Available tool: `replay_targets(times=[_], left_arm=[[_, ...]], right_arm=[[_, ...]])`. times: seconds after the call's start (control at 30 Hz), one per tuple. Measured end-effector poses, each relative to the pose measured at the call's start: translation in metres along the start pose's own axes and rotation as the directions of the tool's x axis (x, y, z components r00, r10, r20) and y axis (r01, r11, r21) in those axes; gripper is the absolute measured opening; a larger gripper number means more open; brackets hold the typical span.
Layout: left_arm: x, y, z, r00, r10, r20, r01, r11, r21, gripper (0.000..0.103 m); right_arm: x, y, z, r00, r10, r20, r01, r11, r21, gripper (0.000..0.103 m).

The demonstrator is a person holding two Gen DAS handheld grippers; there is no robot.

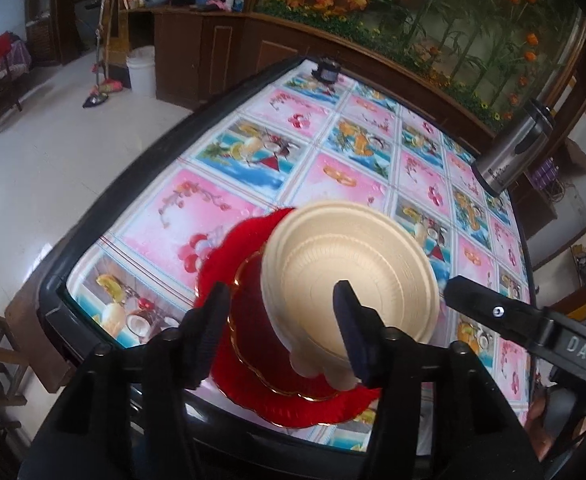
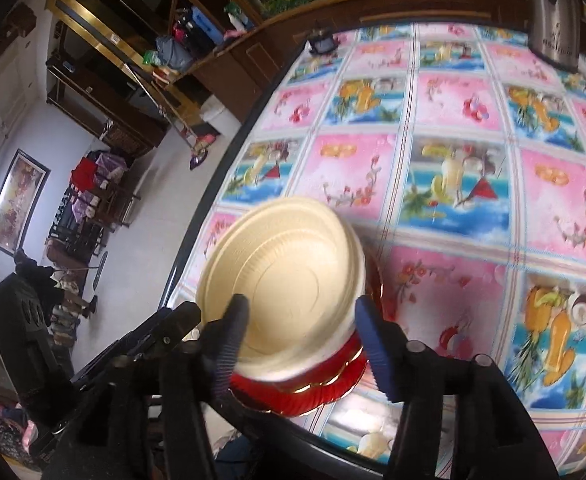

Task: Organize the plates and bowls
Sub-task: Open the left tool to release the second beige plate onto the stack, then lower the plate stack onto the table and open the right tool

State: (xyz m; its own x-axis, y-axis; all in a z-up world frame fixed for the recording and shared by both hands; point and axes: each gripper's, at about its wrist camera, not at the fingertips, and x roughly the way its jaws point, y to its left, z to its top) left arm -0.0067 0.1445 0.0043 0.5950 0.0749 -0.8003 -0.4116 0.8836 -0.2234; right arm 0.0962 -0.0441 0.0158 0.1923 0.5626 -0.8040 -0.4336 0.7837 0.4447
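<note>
Cream ribbed plastic bowl (image 1: 353, 272), stacked on red gold-rimmed plates (image 1: 253, 312) at the desk's (image 1: 333, 152) lower edge, sits centred between both half-open claws, left (image 1: 281, 332) and right (image 2: 305, 340), neither gripping it.

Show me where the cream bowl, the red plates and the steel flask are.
cream bowl (image 1: 349, 264): left wrist view, inner bottom.
red plates (image 1: 249, 320): left wrist view, bare top face left of the bowl.
steel flask (image 1: 517, 144): left wrist view, metal side wall.
</note>
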Motion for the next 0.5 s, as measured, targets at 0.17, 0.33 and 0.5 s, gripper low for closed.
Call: replay_targets(times=[0.17, 0.33, 0.5], left_arm=[[-0.015, -0.006, -0.010, 0.993, 0.062, 0.098, -0.069, 0.996, 0.065, 0.066], [-0.020, -0.014, -0.031, 0.987, 0.087, 0.137, -0.105, 0.986, 0.129, 0.068], [-0.020, -0.014, -0.048, 0.988, 0.078, 0.132, -0.097, 0.984, 0.150, 0.075]], right_arm=[[-0.011, 0.005, -0.003, 0.999, 0.028, 0.043, -0.027, 0.999, -0.036, 0.071], [-0.024, 0.008, -0.022, 0.994, 0.025, 0.105, -0.012, 0.992, -0.122, 0.083], [-0.040, -0.006, -0.045, 0.985, -0.019, 0.170, 0.050, 0.983, -0.177, 0.083]])
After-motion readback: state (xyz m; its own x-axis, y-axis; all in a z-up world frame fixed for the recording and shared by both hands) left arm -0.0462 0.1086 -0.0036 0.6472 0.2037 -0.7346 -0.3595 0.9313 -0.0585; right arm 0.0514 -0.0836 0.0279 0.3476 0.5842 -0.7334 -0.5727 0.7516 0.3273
